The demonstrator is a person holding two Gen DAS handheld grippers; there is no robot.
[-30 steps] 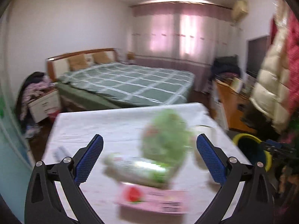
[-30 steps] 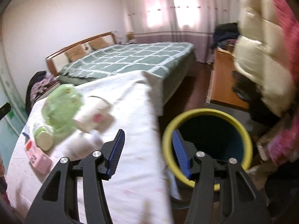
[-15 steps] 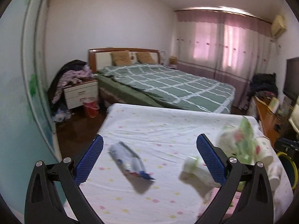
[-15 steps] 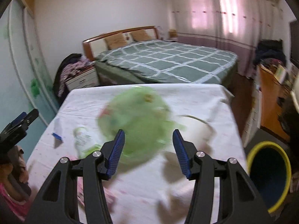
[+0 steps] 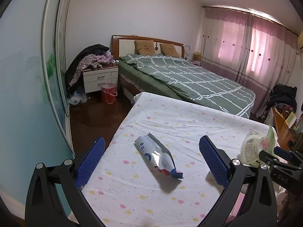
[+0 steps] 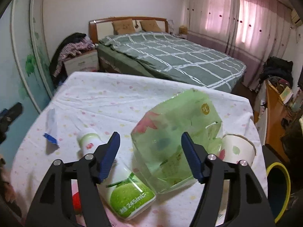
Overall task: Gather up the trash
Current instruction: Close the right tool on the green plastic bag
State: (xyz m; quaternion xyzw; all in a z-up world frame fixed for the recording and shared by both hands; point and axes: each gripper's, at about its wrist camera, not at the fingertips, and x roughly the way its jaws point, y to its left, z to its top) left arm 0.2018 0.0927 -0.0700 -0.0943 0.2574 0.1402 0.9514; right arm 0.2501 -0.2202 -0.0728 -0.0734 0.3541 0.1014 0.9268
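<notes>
A crumpled white and blue wrapper lies on the dotted tablecloth, just ahead of my open, empty left gripper; it also shows in the right wrist view. My right gripper is open and empty, its jaws either side of a green plastic bag. A white and green bottle lies at its left jaw. A paper cup lies to the right. A yellow-rimmed blue bin stands off the table's right edge.
A pink carton lies under the right gripper's left arm. A green bed stands behind the table. A nightstand with clothes and a red bucket are at the back left. A wooden desk is on the right.
My left gripper swung left from the green bag to the white wrapper. My right gripper swung left from the bin to the green bag and bottle.
</notes>
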